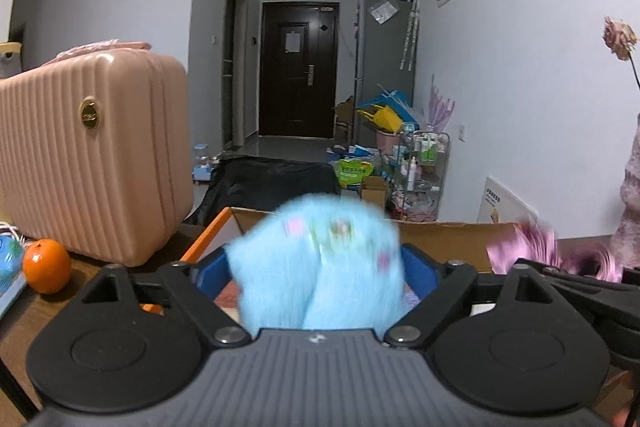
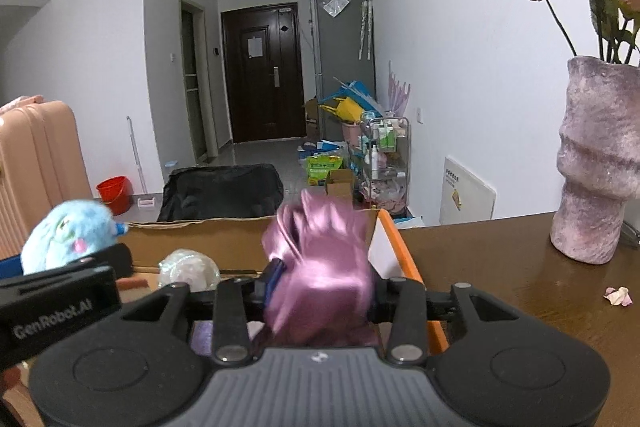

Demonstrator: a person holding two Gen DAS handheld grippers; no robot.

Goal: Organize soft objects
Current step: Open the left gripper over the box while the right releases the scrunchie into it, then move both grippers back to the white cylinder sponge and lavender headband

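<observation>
Right wrist: cardboard box [image 2: 224, 239] (pale bundle [image 2: 188, 269] inside)

Both wrist cameras are sitting low over the table's [image 2: 500, 267] near edge, looking along their fingers, tilted slightly down, across the box [image 1: 436, 235] toward the far door [image 1: 298, 71]. Each is sitting very close to its own load. The right view is also catching the blue toy [image 2: 68, 231]; both are sharing the box, door and suitcase [image 1: 88, 155].
</observation>
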